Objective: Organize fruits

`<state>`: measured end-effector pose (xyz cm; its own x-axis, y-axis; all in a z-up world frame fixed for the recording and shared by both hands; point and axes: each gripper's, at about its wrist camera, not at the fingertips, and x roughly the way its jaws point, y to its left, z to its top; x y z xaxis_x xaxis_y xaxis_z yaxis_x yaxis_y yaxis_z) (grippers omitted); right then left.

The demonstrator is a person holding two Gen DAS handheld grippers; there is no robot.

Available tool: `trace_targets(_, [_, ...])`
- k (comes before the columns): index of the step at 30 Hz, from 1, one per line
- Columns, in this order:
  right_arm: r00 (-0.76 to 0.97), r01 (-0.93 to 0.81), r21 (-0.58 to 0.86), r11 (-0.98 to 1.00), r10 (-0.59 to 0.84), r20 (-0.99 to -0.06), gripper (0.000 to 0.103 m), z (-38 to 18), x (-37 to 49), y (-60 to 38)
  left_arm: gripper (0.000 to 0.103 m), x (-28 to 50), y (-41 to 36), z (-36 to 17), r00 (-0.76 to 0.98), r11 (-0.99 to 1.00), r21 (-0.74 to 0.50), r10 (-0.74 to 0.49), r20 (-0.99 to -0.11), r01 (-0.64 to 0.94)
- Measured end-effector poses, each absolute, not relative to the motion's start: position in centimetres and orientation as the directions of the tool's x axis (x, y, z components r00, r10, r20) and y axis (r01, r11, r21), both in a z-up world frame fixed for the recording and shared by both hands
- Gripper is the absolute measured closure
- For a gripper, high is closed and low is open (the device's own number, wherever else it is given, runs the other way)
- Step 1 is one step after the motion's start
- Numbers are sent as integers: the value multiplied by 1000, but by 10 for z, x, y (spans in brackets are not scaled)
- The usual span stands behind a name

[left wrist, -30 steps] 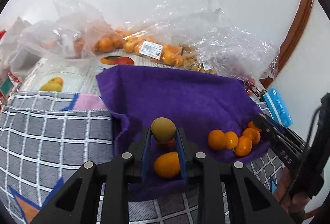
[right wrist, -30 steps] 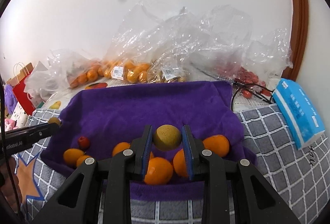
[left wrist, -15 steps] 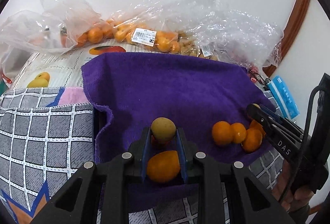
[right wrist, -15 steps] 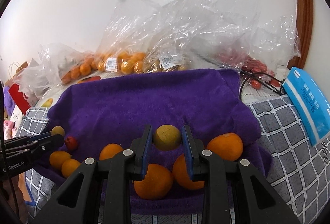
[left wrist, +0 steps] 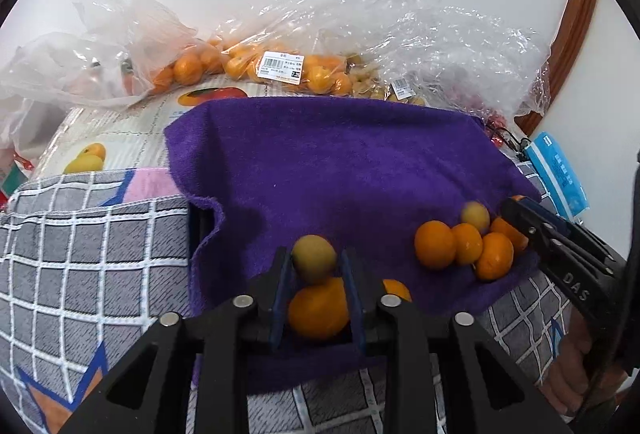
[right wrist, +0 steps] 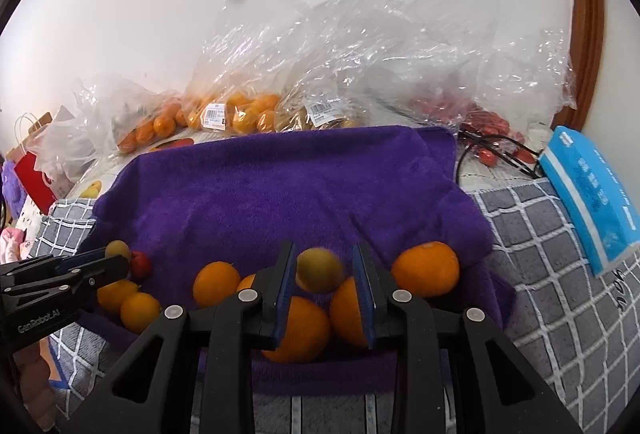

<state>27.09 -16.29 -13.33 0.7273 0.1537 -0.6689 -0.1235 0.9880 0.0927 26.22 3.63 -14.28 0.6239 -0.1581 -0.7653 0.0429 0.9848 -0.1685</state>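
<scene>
A purple towel (left wrist: 340,162) lies over the checked cloth; it also shows in the right wrist view (right wrist: 280,194). My left gripper (left wrist: 314,262) has opened a little around a yellow-green fruit (left wrist: 314,260), which sits low against an orange (left wrist: 318,310). My right gripper (right wrist: 324,268) has opened too; its yellow-green fruit (right wrist: 320,270) is blurred, dropping onto the oranges (right wrist: 298,328) below. Several oranges (left wrist: 464,246) lie on the towel by the right gripper, which shows in the left wrist view (left wrist: 560,258). The left gripper shows in the right wrist view (right wrist: 80,272) beside a small red fruit (right wrist: 141,263).
Clear plastic bags of oranges (left wrist: 248,66) and other fruit (right wrist: 320,114) lie behind the towel by the white wall. A blue packet (right wrist: 592,190) lies at the right. Red fruits and a black cable (right wrist: 492,150) lie at the back right. A checked grey cloth (left wrist: 80,242) covers the front.
Both grippers have moved lower over the towel's front and their jaws have widened. The yellow-green fruit in each has slipped down; the right one is blurred in motion.
</scene>
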Motion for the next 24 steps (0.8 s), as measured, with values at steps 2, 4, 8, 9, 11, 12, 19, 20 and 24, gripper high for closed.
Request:
trace_targets(2, [734,-112,101,989,151,-663,62,-126,262,-165,65,254,38,-135,628,984,-171,-159,-761,43])
trace_targets(4, [742,-100,113,989,149,-654,55,-115,251,-168,59,242,39,-127,641,986,-165,-150,-753,38])
trace_targets(8, [759,-78,146,986,153,-633,44,-91,220,-174,52,213,40,-106,668,989,-148,-131,-733,32])
trace_targets(9, [762,-72,149,986,151,-630,42,-85,213,-175,51,206,40,-102,672,988,-148,-131,-729,32])
trace_targets(11, [769,-68,155,986,151,-622,40,-75,197,-177,49,186,40,-90,687,989,-143,-126,-716,32])
trace_targets(12, [771,-68,155,986,150,-619,39,-68,186,-178,48,177,40,-85,695,990,-140,-121,-708,29])
trace_targets(19, [776,-65,122,990,127,-618,36,-38,126,-181,25,111,37,-56,773,991,-128,-58,-631,-31])
trace_targets(20, [777,-57,115,992,116,-618,36,-34,116,-182,21,102,36,-52,780,991,-129,-59,-624,-28])
trace_targets(24, [798,-38,88,995,83,-597,9,-23,85,-185,14,75,29,-42,791,994,-111,-50,-610,-23])
